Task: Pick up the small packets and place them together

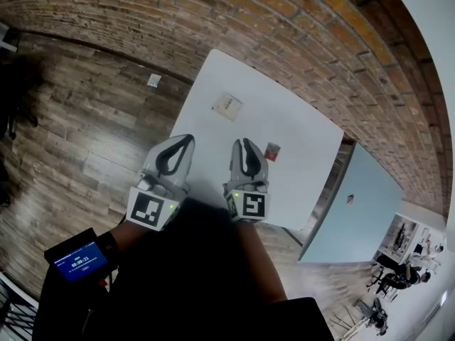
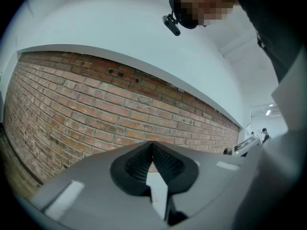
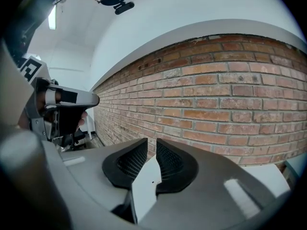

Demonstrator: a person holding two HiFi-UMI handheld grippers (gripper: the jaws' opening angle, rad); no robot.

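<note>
Brick wall (image 1: 234, 20) curves across the top of the head view. Wood floor (image 1: 85, 119) fills the left side and a white table (image 1: 298, 126) sits at centre. The two small packets lie on that table, well apart. A pale square packet (image 1: 227, 106) is toward the upper middle of the tabletop, and a red packet (image 1: 272, 150) is lower and to the right of it.

Your left gripper (image 1: 186, 142) is in the lower middle of the frame, by the table's lower left edge, with its tip well short of the pale square packet. In the left gripper view its jaws meet at the tips with nothing between them. Beyond them you see only brick wall and a sliver of white tabletop.

Your right gripper (image 1: 246, 145) is just to the right of it, side by side. Its tip is near the left of the red packet and does not touch it. In the right gripper view its jaws stand a narrow slit apart and empty, with brick showing through the gap. Your left gripper also appears at that view's left edge, held in a hand (image 3: 48, 18).

A device with a blue screen (image 1: 78, 261) rides on your left wrist at the lower left. A pale blue table (image 1: 359, 204) stands at the right of the frame. A small white scrap (image 1: 154, 80) lies on the floor at upper left.
</note>
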